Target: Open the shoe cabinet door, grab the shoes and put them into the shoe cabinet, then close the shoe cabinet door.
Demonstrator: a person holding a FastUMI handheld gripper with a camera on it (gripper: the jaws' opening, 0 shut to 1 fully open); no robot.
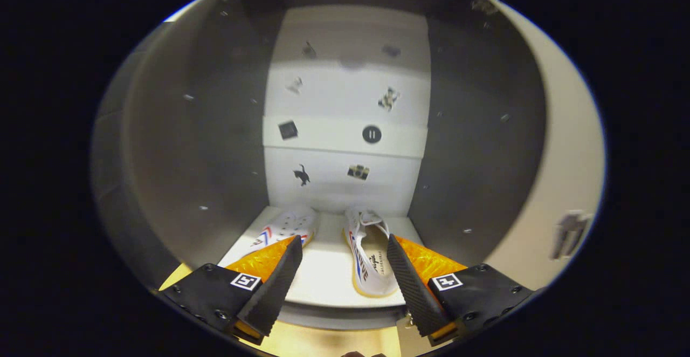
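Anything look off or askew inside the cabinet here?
Nothing stands out. Both shoes, left and right, sit upright on the cabinet floor, apart, toes toward the back. The claw is open, holding nothing.

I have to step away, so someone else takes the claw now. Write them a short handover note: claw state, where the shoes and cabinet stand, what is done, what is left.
Claw: open, holding nothing, fingers spread at the mouth of the cabinet.
Left shoe: on the bottom shelf, just beyond the left finger.
Right shoe: on the same shelf, beside the right finger, apart from the other shoe.
Done: the cabinet is open and both shoes lie inside.
Left: draw the claw out and close the door. Which panel is the door I cannot tell from this view.
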